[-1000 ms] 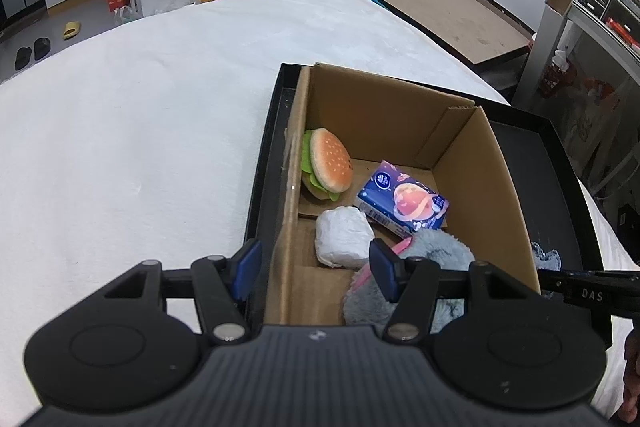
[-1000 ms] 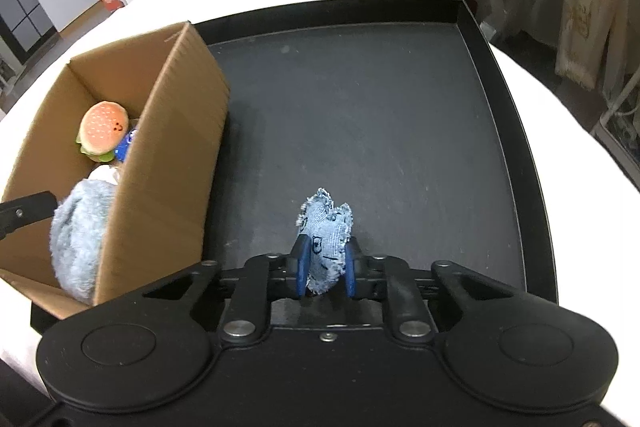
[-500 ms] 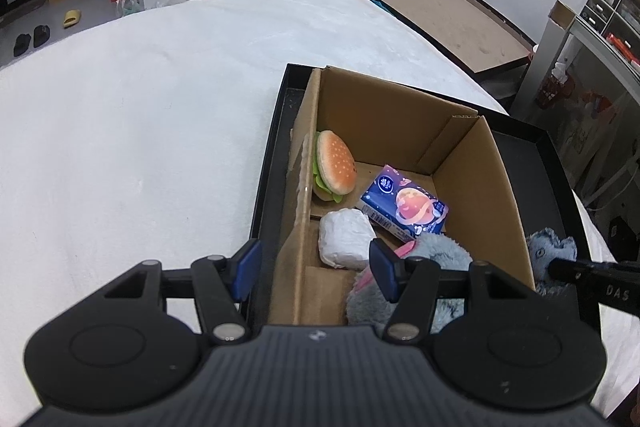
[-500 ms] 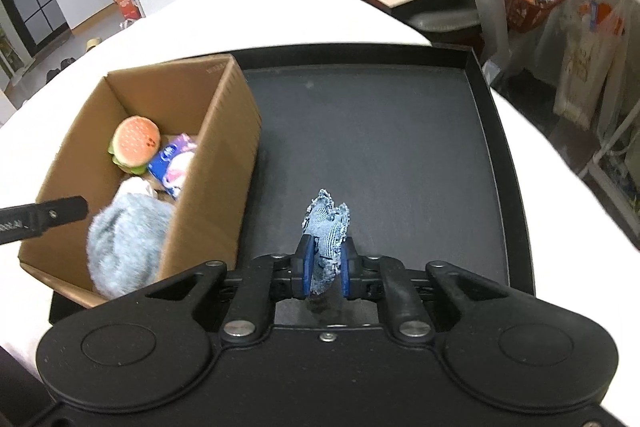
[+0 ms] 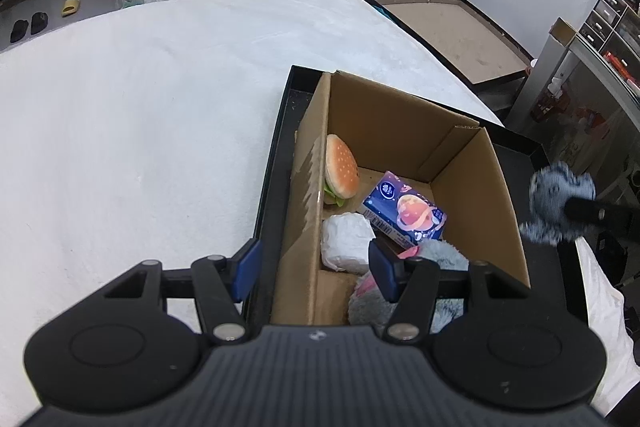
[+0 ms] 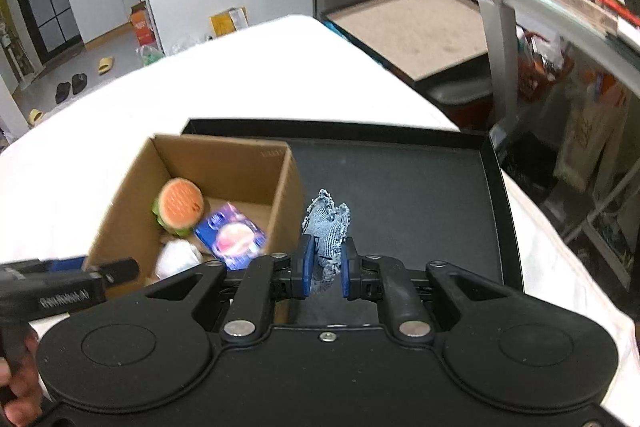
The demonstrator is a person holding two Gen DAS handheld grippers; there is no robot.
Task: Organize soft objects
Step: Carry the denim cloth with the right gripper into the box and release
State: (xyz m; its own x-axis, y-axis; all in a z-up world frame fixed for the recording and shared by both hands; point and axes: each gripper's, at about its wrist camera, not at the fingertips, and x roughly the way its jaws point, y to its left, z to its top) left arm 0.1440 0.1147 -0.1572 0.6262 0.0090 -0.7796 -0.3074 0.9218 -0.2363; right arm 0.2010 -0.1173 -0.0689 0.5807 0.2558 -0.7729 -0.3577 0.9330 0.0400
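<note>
A cardboard box (image 5: 476,187) (image 6: 132,187) stands in the left part of a black tray (image 6: 420,195) (image 5: 276,155). Inside it lie a plush burger (image 5: 340,169) (image 6: 180,205), a blue tissue pack (image 5: 406,213) (image 6: 230,237), a white soft bundle (image 5: 346,241) (image 6: 176,259) and a grey fluffy toy (image 5: 432,259). My right gripper (image 6: 324,269) is shut on a blue denim piece (image 6: 328,227) and holds it in the air above the tray, right of the box; the piece also shows in the left wrist view (image 5: 558,203). My left gripper (image 5: 314,267) is open and empty over the box's near left wall.
The tray sits on a white cloth-covered table (image 5: 140,131). A brown board (image 6: 408,23) lies beyond the table. A shelf with clutter (image 6: 560,39) stands at the right. The tray floor right of the box is bare.
My right gripper has lifted the denim piece off the tray floor and carried it up and toward the box. My left gripper has stayed open at the box's near side.
</note>
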